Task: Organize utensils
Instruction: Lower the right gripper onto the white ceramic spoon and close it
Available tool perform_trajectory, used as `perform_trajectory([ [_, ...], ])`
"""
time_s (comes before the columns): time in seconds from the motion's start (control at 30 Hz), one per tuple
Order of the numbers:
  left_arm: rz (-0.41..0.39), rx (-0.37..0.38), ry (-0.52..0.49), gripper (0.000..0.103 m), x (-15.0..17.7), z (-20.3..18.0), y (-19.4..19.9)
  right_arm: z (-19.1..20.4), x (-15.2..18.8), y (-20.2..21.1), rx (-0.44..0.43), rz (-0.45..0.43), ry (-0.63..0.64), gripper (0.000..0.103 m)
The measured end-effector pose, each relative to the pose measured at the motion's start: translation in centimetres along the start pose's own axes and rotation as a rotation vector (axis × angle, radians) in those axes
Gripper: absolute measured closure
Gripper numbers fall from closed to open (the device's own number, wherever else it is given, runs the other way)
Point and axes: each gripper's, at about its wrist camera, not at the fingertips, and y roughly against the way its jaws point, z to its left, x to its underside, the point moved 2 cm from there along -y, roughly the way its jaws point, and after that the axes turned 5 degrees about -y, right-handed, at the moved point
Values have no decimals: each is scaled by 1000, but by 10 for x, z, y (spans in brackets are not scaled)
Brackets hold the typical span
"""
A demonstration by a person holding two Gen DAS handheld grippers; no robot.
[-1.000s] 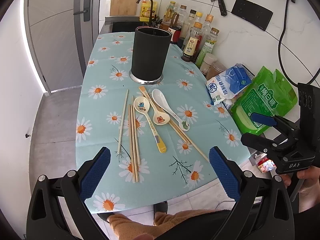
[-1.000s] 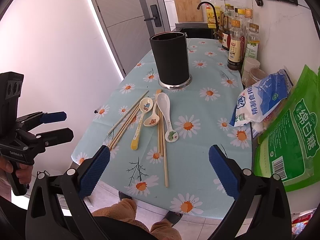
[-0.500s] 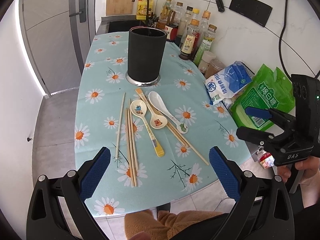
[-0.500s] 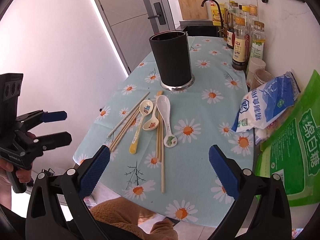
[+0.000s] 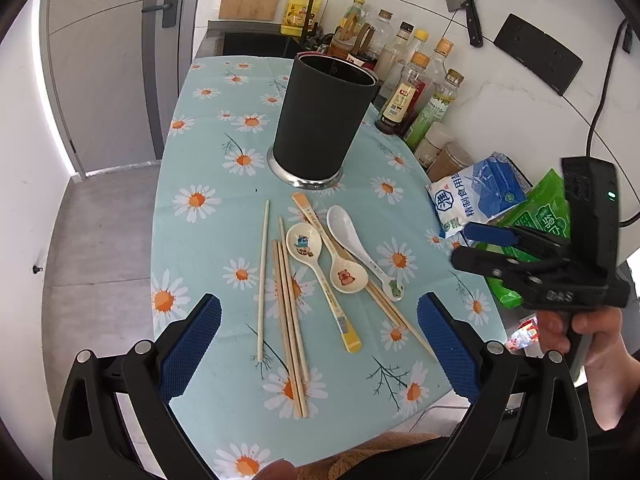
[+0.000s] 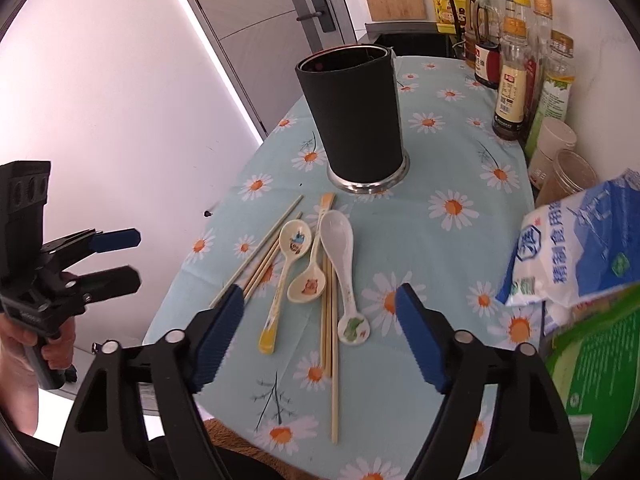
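Note:
A black utensil holder (image 5: 320, 120) (image 6: 356, 120) stands upright on the daisy tablecloth (image 5: 200, 240). In front of it lie a white spoon (image 5: 344, 228) (image 6: 338, 236), a cartoon spoon with a yellow handle tip (image 5: 304, 242) (image 6: 295, 240), a bear spoon (image 5: 348, 278) (image 6: 306, 288) and several wooden chopsticks (image 5: 290, 320) (image 6: 328, 320). My left gripper (image 5: 319, 300) (image 6: 120, 258) hovers open above the chopsticks. My right gripper (image 6: 320, 292) (image 5: 480, 246) hangs over the spoon handles, its jaws closing; no pad touches anything.
Sauce bottles (image 5: 404, 96) and jars line the wall on the right. A blue-white salt bag (image 5: 480, 196) (image 6: 580, 248) and a green bag (image 5: 548, 212) lie at the right edge. A sink is beyond the holder; the floor drops off to the left.
Both grippers have moved in closer over the table, so holder and utensils look larger. The right gripper's fingers stand nearer together than before. The utensils have not moved.

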Motion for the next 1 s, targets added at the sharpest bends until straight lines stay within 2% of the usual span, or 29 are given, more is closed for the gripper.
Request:
perform_trajectory([
  [0.13,17,18,-4,8,-7,16,-15,-8,-20,-37,7,61,-5,42],
  [0.3,42,51,3,8,-11,36,-43,-21,-37,-88,25,158,-5,61],
  [0.37,45,60,-9,8,-13,41,-52,-27,-41,-108,30,203,-10,63],
  [0.5,68,89,-18,8,-12,52,-69,-32,-49,-136,24,275,-16,74],
  [0.57,72,102,-24,11,-11,58,-74,-32,-52,-143,23,298,-18,77],
  [0.6,78,106,-25,16,-11,60,-77,-32,-52,-144,19,308,-21,79],
  [0.77,98,134,0,19,-11,78,-91,-28,-55,-156,-11,369,-31,88],
  [0.83,107,156,9,26,-11,82,-95,-26,-55,-158,-9,378,-32,91],
  [0.9,119,171,19,31,-13,86,-99,-25,-57,-160,-10,383,-31,99],
  [1.0,131,182,28,32,-16,88,-103,-27,-56,-157,-9,389,-35,99],
])
